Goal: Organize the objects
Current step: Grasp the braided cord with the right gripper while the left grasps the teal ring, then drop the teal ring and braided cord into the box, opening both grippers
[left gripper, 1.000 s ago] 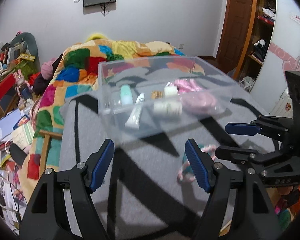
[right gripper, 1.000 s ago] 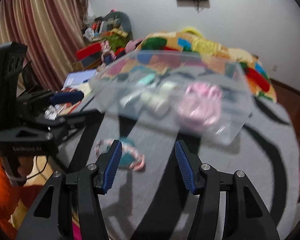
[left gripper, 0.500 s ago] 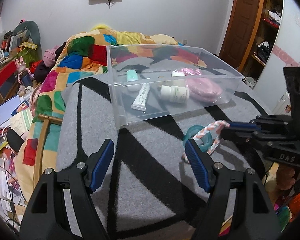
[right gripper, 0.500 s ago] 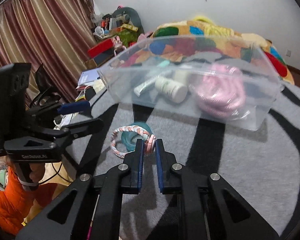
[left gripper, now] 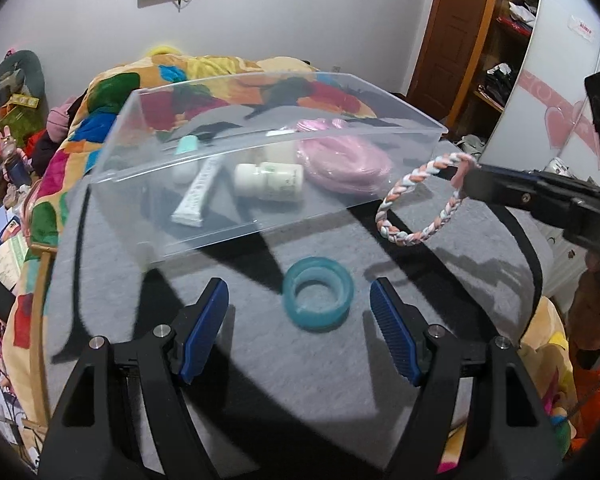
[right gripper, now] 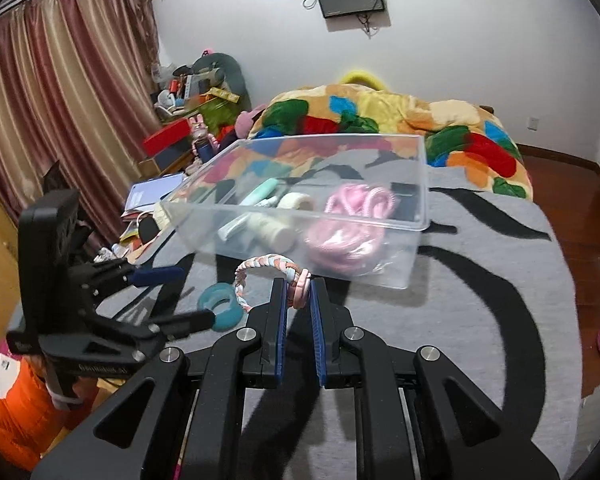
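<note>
My right gripper is shut on a braided pink, white and orange ring and holds it above the grey cloth, just in front of the clear plastic box. The ring hangs from that gripper's tip in the left wrist view. My left gripper is open, with a teal ring lying flat between its fingers. The teal ring also shows in the right wrist view. The box holds a tube, a white bottle and a pink coiled bundle.
The box stands on a grey cloth with black stripes. A colourful blanket lies behind it. Cluttered shelves and curtains are to the left, a wooden door to the right.
My right gripper shut on the braided ring and lifted it off the teal ring toward the box. My left gripper moved forward so the teal ring lies between its open fingers.
</note>
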`<state>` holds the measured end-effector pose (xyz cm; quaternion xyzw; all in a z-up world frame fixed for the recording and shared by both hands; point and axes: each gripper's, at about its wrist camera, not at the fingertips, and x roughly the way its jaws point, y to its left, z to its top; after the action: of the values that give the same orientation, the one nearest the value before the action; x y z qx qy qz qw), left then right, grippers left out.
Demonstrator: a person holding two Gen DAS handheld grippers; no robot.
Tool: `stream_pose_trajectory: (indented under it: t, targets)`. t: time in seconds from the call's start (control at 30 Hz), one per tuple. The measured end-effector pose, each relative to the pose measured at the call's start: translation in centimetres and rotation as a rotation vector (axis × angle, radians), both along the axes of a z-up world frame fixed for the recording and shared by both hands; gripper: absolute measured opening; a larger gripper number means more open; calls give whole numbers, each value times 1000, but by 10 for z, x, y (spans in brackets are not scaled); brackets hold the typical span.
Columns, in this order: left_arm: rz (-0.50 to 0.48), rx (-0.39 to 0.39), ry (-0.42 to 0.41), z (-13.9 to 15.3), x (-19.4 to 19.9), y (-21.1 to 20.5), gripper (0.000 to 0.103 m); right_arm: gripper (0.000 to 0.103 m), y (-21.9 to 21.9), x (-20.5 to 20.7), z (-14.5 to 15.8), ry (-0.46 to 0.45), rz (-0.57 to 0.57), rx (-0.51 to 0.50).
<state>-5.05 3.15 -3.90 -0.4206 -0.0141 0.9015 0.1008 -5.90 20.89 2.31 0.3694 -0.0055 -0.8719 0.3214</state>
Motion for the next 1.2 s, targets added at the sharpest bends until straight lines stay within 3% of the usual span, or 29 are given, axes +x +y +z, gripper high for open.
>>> stream_pose_trajectory:
  t: [0.1,0.33,0.7,0.83,1.2]
  targets:
    - [-20,16,-20,-5,-6,4,39,11,4,-3,1,1,-11,-11]
    - [-8,24,12,2,-2,-2,39,11,8,-8,5,4,-21,-54]
    - [82,39,153,60,-14,-29,39,11,-1,-30,33,69,-64,-97]
    - [111,42,165,70,-31,-35,39,11,-9,-47,36,70,-94,-93]
    - [132,19,97,46,-68,-38,40,11,-29,-88,1,-41,-122,25]
